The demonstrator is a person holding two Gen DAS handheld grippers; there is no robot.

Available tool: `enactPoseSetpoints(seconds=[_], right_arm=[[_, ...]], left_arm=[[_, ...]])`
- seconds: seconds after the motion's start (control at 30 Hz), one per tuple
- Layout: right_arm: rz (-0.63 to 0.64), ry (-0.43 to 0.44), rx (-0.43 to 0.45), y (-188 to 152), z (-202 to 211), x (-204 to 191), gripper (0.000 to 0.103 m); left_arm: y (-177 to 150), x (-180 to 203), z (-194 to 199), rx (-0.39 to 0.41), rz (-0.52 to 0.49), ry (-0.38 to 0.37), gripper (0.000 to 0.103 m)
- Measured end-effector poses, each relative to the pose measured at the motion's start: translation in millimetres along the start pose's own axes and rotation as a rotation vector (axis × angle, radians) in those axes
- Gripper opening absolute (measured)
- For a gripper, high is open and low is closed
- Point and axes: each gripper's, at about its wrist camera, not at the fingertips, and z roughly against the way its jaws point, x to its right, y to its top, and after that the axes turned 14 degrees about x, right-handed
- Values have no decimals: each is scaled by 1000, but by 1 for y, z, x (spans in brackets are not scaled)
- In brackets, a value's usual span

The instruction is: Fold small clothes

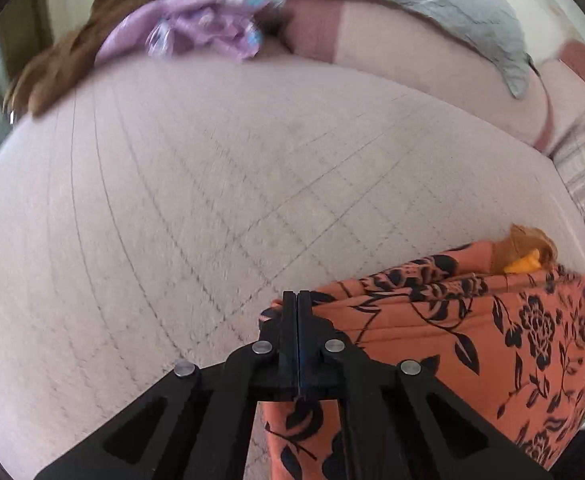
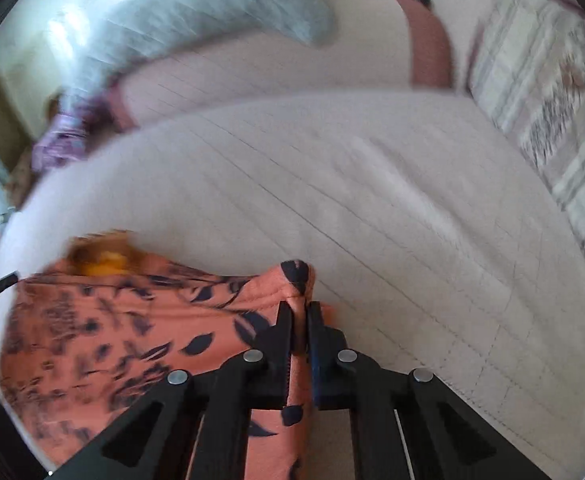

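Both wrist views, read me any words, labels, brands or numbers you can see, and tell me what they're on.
None: no readable text in either view.
The orange floral garment shows only black flowers and leaves.
The lilac cloth has small pale marks, too blurred to tell if they are letters.
The yellow piece at the garment's top edge is too blurred to read.
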Motion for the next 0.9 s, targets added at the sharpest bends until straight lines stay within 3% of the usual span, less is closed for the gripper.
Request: enactPoseSetpoints(seconds=[0.03, 0.1, 0.13, 0.17, 0.2, 0.23, 0.27, 0.4, 0.43, 0.47, 0.53, 0.57, 0.63, 0.67, 0.7, 0.77, 0.83, 0.87, 0.9], right_arm=[[-57, 26, -36, -4, -11, 8, 8], [-163, 69, -41, -11, -15, 19, 13], [-182, 86, -14, -11, -10, 21, 18], [-191, 113, 9, -12, -4, 22, 38], [-199, 125, 20, -12, 1, 24, 72], [-208, 124, 32, -13, 7, 26, 83], [-222, 121, 64, -14, 15, 29, 85], [-242, 167, 84, -18, 33, 29, 85], [-235, 168, 77, -19, 33, 27, 85], [-223, 165, 60, -21, 31, 24, 85], [-217, 160, 26, -25, 24, 23, 84], [-220, 164, -4, -29, 18, 24, 80], [-201, 177, -60, -28, 8, 20, 34], [-163, 152, -72, -25, 7, 15, 23], [-128, 123, -57, -21, 9, 11, 23], [-146, 82, -38, -18, 7, 14, 23], [-206, 31, -72, -23, -9, 26, 33], [-273, 48, -84, -28, -13, 33, 34], [-319, 58, -64, -30, -7, 38, 53]], left_arm=[[1, -1, 8, 23, 15, -13, 0], [2, -2, 32, 81, 13, -76, 19], [1, -3, 43, 96, -11, -83, 52], [-2, -6, 52, 112, -31, -66, 72], [-4, -9, 59, 131, -37, -57, 72], [-8, -12, 65, 136, -37, -67, 72], [-9, -15, 65, 125, -37, -81, 72], [-17, -15, 46, 41, -34, -113, 61], [-18, -11, 35, 11, -24, -120, 45], [-18, -13, 27, -23, -6, -116, 16], [-15, -15, 17, -39, 25, -83, 8], [-12, -17, 18, -28, 43, -86, 7], [-3, -14, 30, 25, 28, -79, 6], [-2, -10, 37, 60, -8, -63, 6], [-4, -9, 36, 61, -24, -49, 6], [-16, -13, 13, -29, -36, -2, 8], [-16, -16, 17, -4, -1, 10, 21], [-13, -18, 25, 13, 25, 19, 25], [-10, -21, 40, 51, 53, 13, 27]])
